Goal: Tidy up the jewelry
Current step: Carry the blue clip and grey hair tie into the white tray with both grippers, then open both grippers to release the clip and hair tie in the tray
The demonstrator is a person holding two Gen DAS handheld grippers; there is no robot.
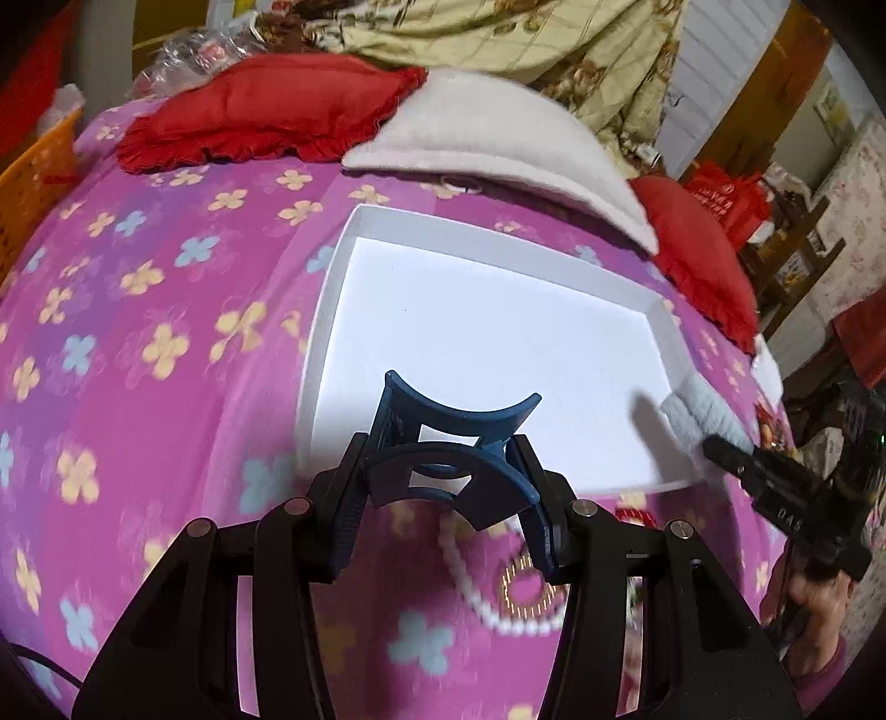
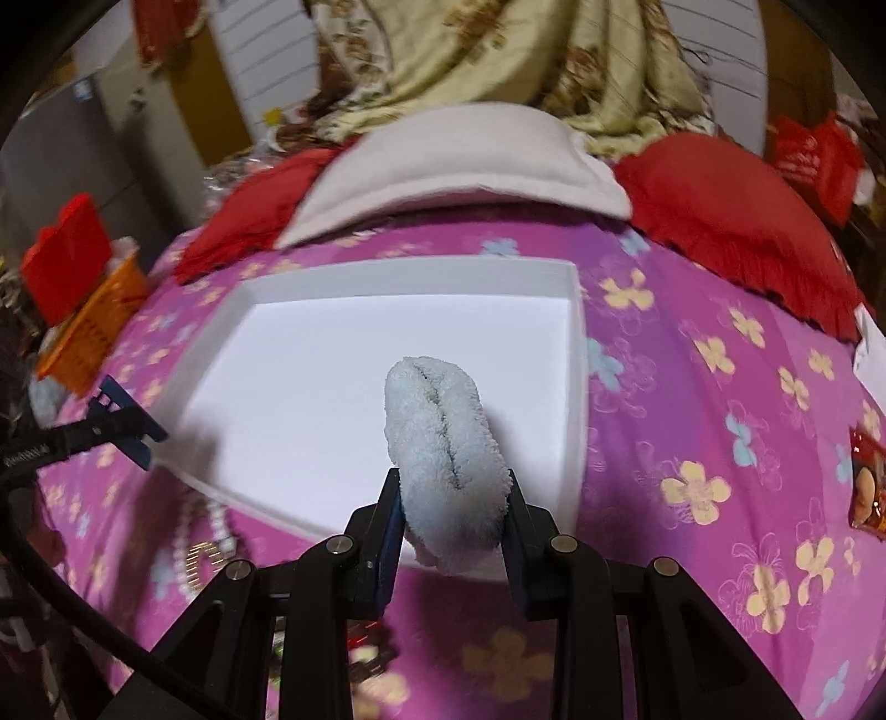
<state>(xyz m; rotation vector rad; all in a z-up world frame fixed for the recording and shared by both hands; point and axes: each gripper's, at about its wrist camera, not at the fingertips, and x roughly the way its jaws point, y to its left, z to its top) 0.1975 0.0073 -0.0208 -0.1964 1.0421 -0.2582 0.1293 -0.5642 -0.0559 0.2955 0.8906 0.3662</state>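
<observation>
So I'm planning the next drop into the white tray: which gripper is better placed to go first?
Right. The right gripper already holds the fluffy blue hair tie over the white tray; the left gripper, holding the blue hair claw, sits at the near rim.

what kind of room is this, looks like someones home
Most likely a bedroom: the work happens on a bed with a pink flowered sheet, red frilled pillows and a floral quilt at its head. A white tray lies on the sheet.
</observation>
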